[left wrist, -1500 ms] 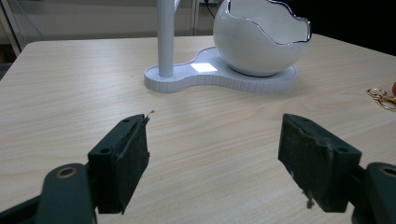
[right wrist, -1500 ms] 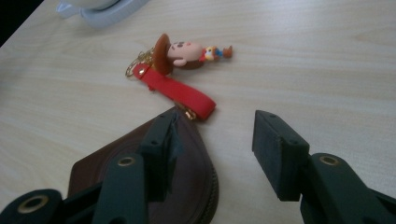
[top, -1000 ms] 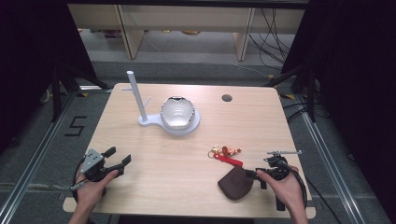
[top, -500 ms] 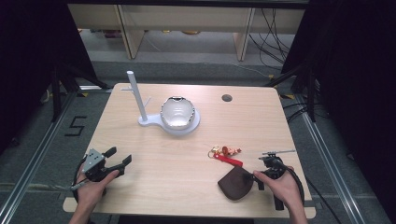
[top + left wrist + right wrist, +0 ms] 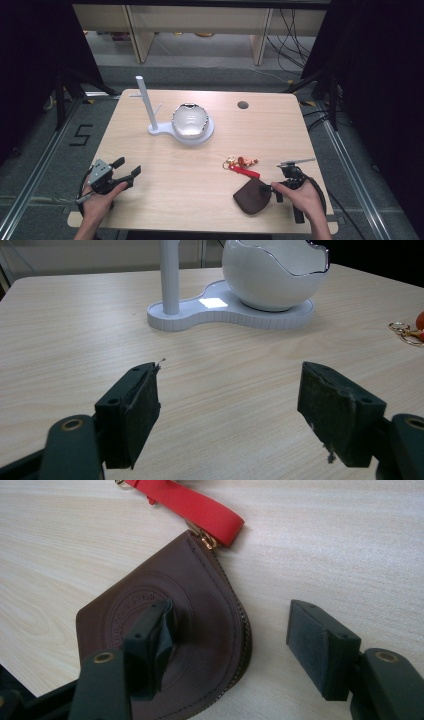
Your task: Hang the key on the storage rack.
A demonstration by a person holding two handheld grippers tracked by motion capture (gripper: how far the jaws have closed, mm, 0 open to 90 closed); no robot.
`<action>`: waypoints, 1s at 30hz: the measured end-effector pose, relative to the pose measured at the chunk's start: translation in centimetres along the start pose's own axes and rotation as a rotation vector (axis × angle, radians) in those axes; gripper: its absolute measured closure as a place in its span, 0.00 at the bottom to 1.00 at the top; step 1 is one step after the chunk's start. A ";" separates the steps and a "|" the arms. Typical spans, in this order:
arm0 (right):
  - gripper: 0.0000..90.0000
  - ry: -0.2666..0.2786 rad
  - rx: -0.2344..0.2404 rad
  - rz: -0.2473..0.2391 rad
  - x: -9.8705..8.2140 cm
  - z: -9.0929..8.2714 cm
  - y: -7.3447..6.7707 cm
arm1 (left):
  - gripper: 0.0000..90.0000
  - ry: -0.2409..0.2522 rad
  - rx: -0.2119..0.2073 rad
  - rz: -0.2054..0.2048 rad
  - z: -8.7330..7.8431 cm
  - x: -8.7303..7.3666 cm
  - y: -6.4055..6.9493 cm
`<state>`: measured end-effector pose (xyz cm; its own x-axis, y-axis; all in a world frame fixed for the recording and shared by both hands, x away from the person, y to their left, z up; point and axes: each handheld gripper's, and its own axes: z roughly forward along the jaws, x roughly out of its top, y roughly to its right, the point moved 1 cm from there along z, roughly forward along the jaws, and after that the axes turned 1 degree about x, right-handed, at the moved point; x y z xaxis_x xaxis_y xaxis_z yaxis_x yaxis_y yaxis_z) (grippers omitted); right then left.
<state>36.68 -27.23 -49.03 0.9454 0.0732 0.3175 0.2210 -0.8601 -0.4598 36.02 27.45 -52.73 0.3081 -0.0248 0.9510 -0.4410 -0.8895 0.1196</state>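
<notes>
From the egg-shaped bowl (image 5: pixel 190 120), which sits on its stand base (image 5: pixel 206 136), you have the upright post (image 5: pixel 145 100) just to its left on that base. Nearer you and to the bowl's right lie the key rings (image 5: pixel 241 161), then the strap (image 5: pixel 244 172), then the coin pouch (image 5: pixel 252 197) touching the strap's end. Your right gripper (image 5: pixel 274 190) sits just right of the pouch, your left gripper (image 5: pixel 127 168) well left of it.

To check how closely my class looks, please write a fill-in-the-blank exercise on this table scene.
1. The strap clipped to the brown pouch is ____.
2. The right gripper has its jaws ____ over the pouch.
3. The white bowl sits on a base beside a white ____.

Missing words: red; open; post
</notes>
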 end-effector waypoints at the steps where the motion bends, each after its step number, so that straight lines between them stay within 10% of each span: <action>1: 0.44 0.002 -0.004 0.008 0.1 -0.1 -0.1 | 0.26 0.002 0.000 -0.003 0.0 0.0 0.0; 30: 0.48 -0.075 0.040 0.007 0.4 0.6 -0.1 | 0.27 -0.004 0.006 0.002 0.1 0.1 0.0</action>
<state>37.23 -26.84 -49.35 0.9619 0.1067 0.2517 0.2227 -0.8397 -0.4952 36.08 27.42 -52.70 0.3104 -0.0280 0.9502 -0.4367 -0.8920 0.1164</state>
